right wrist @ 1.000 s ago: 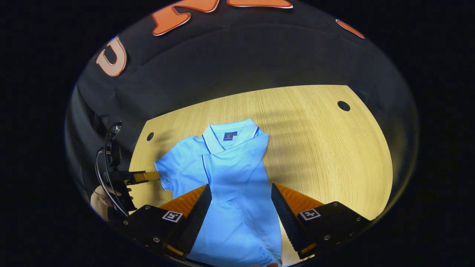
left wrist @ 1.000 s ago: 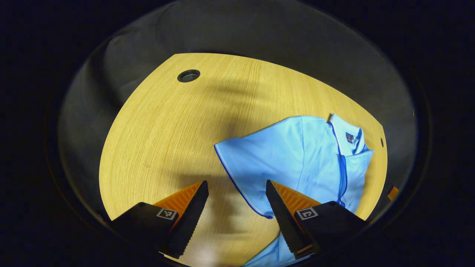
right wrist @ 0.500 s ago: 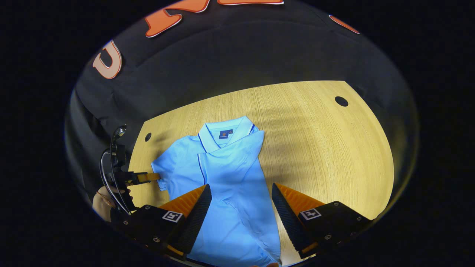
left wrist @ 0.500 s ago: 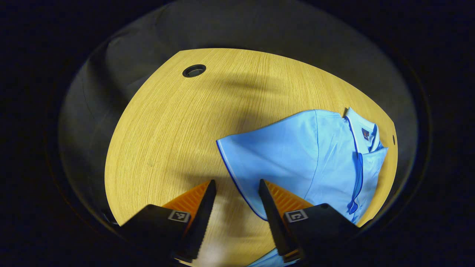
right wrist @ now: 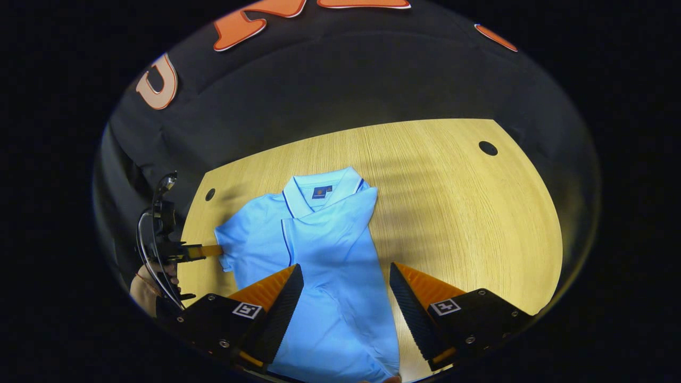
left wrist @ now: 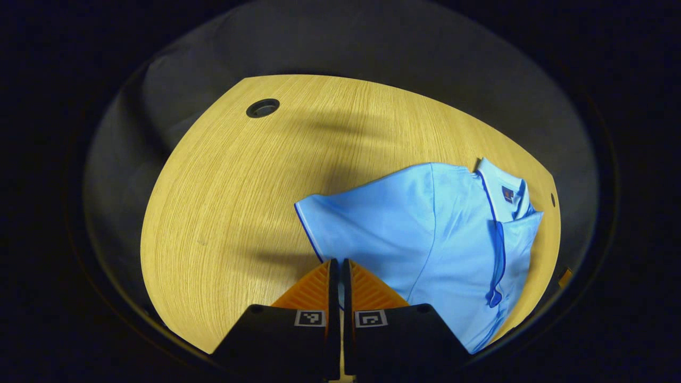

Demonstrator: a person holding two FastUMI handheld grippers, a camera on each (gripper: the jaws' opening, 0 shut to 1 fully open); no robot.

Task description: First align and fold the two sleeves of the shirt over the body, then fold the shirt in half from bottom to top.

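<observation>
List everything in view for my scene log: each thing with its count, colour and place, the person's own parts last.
shirt: one, light blue with dark blue trim, flat on the table, one sleeve already folded over the body.
unfolded sleeve: one, light blue, spread out on the table.
table: one, light wood.
cable holes: three, dark, near the table's far edge and corners.
booth wall: one, black cloth, behind the table.
left gripper: one, fingers closed at the sleeve's hem; also seen in the right gripper view.
right gripper: one, fingers apart above the shirt's body.
hand: one, holding the left gripper.
</observation>
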